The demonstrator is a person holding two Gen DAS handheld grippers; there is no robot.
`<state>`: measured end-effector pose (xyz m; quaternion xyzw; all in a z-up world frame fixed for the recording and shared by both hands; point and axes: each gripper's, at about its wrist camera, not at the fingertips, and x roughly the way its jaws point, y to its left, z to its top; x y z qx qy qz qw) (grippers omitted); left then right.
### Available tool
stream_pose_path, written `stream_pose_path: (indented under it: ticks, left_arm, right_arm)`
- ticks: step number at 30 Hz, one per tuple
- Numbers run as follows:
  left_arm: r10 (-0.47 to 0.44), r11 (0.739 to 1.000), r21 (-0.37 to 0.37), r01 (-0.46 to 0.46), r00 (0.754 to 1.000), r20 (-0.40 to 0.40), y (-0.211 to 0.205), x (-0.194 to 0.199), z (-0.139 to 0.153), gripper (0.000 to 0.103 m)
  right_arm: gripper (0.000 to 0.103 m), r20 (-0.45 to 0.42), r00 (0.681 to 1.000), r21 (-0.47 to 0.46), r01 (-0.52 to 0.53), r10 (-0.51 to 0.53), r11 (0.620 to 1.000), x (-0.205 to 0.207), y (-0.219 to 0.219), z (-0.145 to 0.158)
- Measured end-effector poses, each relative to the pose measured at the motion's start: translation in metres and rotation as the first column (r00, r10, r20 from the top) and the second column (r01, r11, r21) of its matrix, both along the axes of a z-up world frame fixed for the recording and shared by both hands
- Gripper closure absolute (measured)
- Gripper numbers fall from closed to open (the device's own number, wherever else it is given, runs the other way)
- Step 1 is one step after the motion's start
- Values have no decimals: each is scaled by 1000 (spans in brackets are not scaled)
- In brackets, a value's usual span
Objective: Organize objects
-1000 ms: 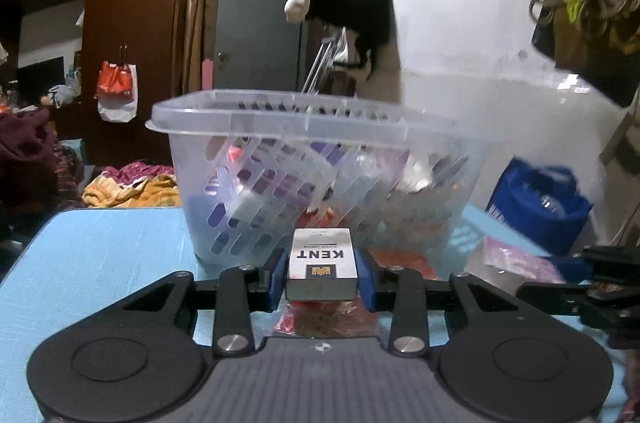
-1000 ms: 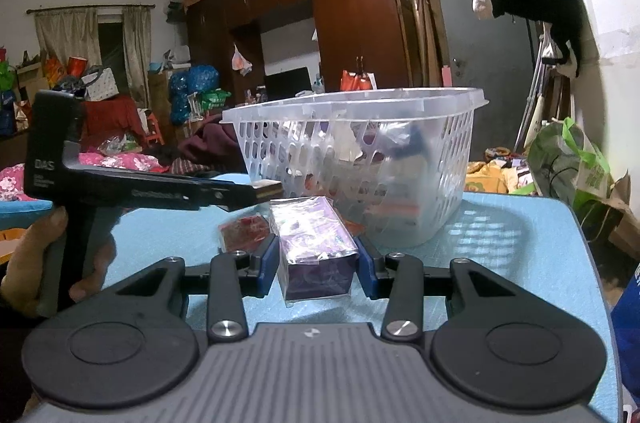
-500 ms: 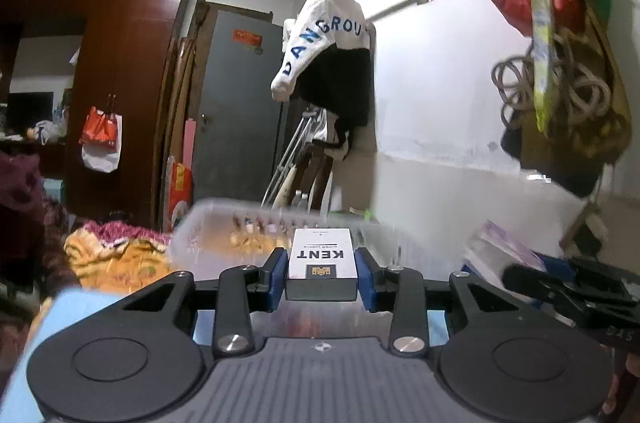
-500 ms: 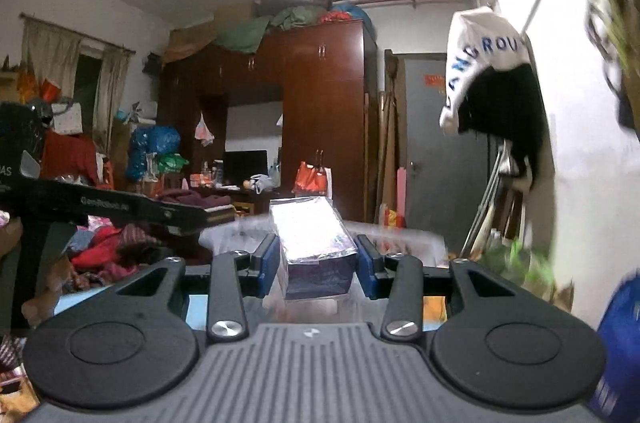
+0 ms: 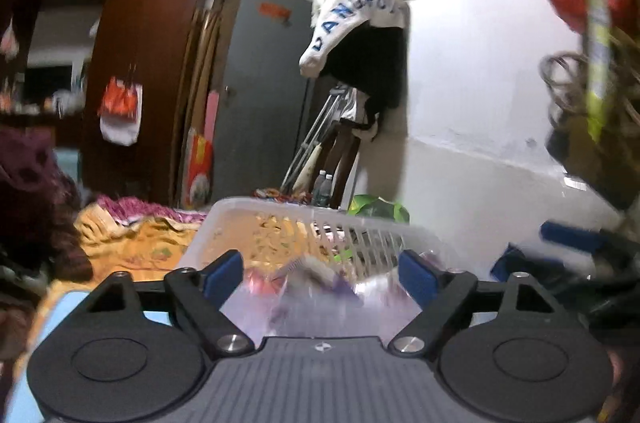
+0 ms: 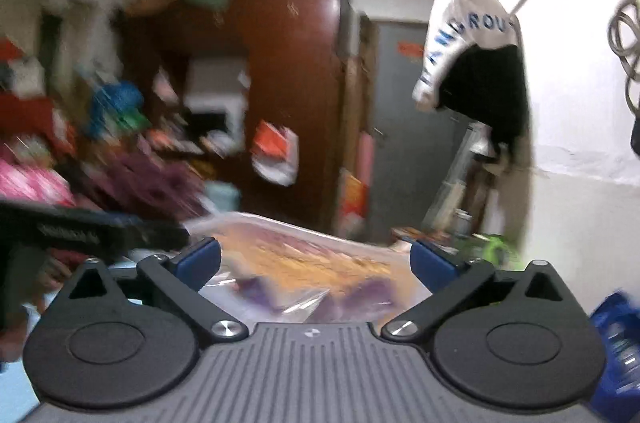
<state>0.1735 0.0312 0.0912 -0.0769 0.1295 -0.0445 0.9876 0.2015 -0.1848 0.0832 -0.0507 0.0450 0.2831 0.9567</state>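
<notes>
My left gripper (image 5: 320, 269) is open and empty, held just above the clear plastic basket (image 5: 360, 223). Blurred packets (image 5: 304, 283) lie in the basket below it; I cannot pick out the white KENT box. My right gripper (image 6: 314, 259) is open and empty over the same basket (image 6: 280, 223). A purple foil-wrapped box (image 6: 360, 297) lies in the basket just under its fingers. The left gripper's black body (image 6: 80, 231) shows at the left of the right wrist view.
The blue table (image 5: 72, 299) shows at the lower left under the basket. A blue bag (image 6: 616, 335) sits low at the right. A white wall with hanging clothes (image 5: 360, 35) is on the right; a wooden wardrobe (image 6: 296, 95) stands behind.
Both grippers have opened over the basket. The KENT box has left the left gripper and the purple box has dropped from the right gripper into the basket.
</notes>
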Motion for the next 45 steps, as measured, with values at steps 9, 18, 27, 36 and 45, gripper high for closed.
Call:
stream_pose_path:
  ticks: [9,18,27,36,45]
  left_arm:
    - [-54,974,199,109,963,-264,-41,2,-81,4]
    - [-65,980,153,128,930,-361,-40,15,-95,37]
    - [23,997,75,0,951,-307,23,10,-89,37]
    - [-14,999,34,25,954,-298,25,13,-92,37]
    - [-71,997,-23,68,983,-171,31,-6,-85,37]
  right_arm:
    - [0,-285,957,-3,45,-44,999,9,-36,-65]
    - [0,-399,916,-26,34,-41,999,32,-10,-84]
    - [0,-478,877,-54,13,-38,998,42,31,-97]
    - [36,-503,855,-113,79,-125,991,49,53,-100]
    - [36,-369,928,9,61,-54,998,10,-1,-88]
